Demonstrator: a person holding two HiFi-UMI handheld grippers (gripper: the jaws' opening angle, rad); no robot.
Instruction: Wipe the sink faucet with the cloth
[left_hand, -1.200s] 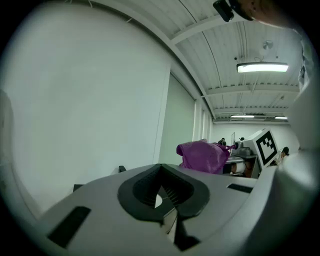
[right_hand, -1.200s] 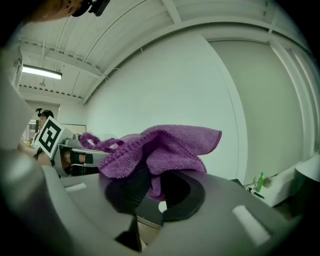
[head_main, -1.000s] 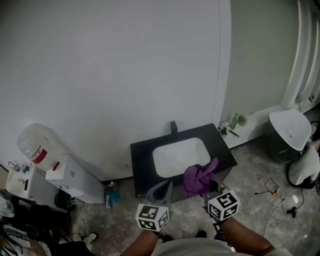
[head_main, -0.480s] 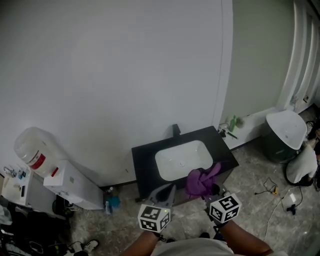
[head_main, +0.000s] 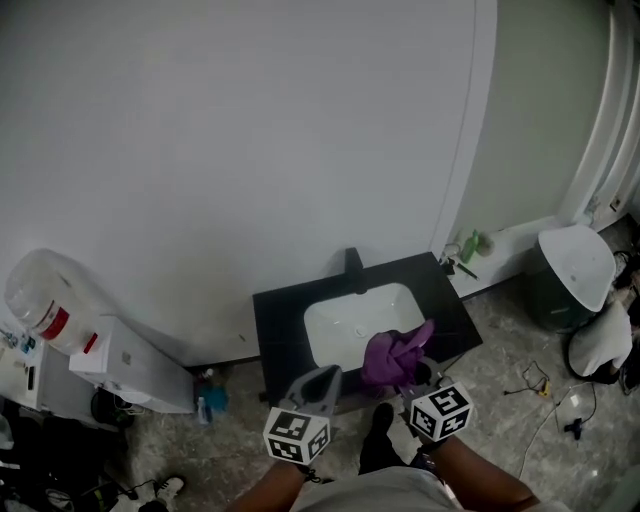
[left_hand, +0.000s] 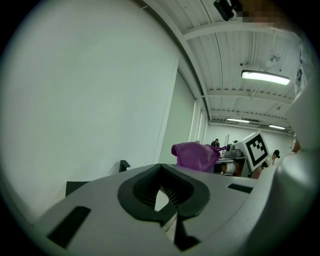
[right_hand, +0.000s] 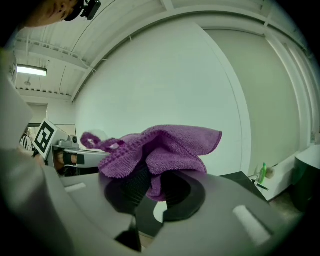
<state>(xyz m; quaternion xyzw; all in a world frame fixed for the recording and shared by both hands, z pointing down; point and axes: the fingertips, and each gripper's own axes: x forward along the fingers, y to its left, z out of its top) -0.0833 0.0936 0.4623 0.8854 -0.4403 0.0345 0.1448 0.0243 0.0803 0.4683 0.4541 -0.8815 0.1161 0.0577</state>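
A black faucet (head_main: 352, 264) stands at the back of a white basin (head_main: 355, 320) set in a black countertop (head_main: 280, 320). My right gripper (head_main: 408, 374) is shut on a crumpled purple cloth (head_main: 394, 357), held over the counter's front right edge. In the right gripper view the cloth (right_hand: 162, 146) drapes over the shut jaws of the right gripper (right_hand: 150, 181). My left gripper (head_main: 323, 380) hovers at the counter's front edge, left of the cloth. Its jaws are shut with nothing in them in the left gripper view (left_hand: 162, 189), where the faucet (left_hand: 123, 165) and the cloth (left_hand: 195, 155) also show.
A water dispenser with a large bottle (head_main: 40, 300) and a white box (head_main: 125, 365) stand to the left. A green bottle (head_main: 470, 245) sits on a ledge to the right, near a white-lidded bin (head_main: 578, 265). Cables (head_main: 545, 385) lie on the floor. A plain wall rises behind the sink.
The head view has shifted, so the sink sits slightly further left. Both grippers keep their places at the counter's front edge, and the cloth stays held.
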